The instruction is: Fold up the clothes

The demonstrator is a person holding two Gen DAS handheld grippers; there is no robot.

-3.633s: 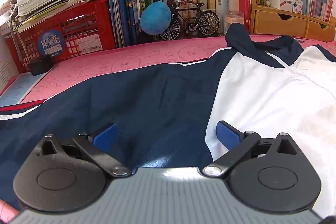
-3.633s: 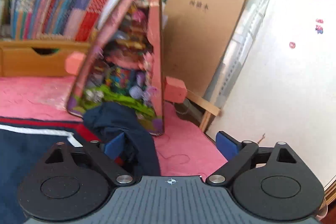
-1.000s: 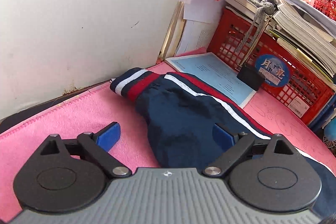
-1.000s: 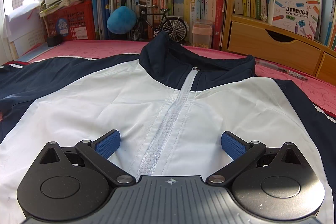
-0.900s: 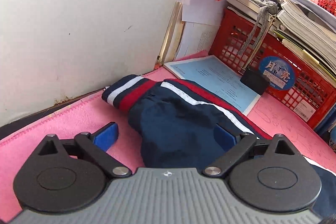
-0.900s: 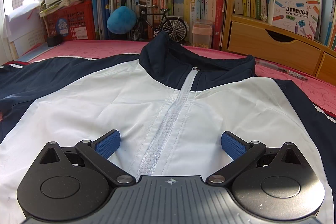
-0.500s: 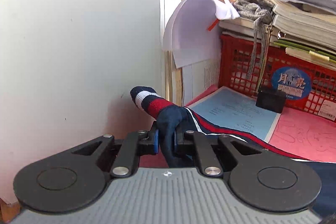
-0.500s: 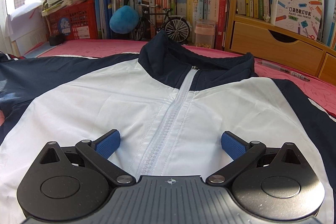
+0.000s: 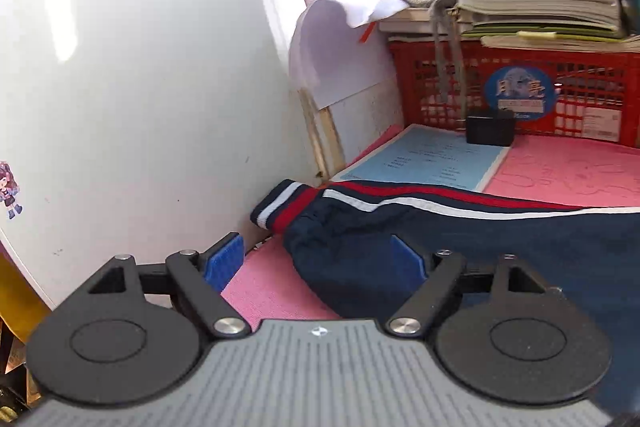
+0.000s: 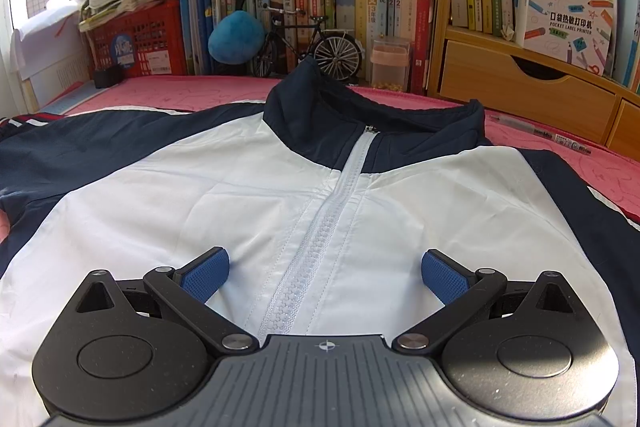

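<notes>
A navy and white zip-up jacket (image 10: 248, 187) lies spread face up on the pink mat (image 10: 180, 91), collar toward the books. Its left sleeve (image 9: 460, 227) stretches to the white wall, ending in a striped navy, white and red cuff (image 9: 280, 203). My left gripper (image 9: 316, 259) hovers over the sleeve just behind the cuff; its jaws are opening and the fabric lies loose between the blue pads, not pinched. My right gripper (image 10: 324, 273) stands open low over the white chest, straddling the zipper (image 10: 320, 227) without pinching it.
A white wall panel (image 9: 140, 87) stands close on the left. A red crate (image 9: 500, 95) stacked with papers, a blue sheet (image 9: 424, 159) and a small black box (image 9: 490, 131) lie behind the sleeve. Books, a toy bicycle (image 10: 308, 43), a blue plush (image 10: 236, 37) and wooden drawers (image 10: 520, 83) line the back.
My left gripper shut on the sleeve near the cuff and lifted it, then let go; the sleeve now lies flat on the mat, straightened toward the wall. The right gripper stayed put.
</notes>
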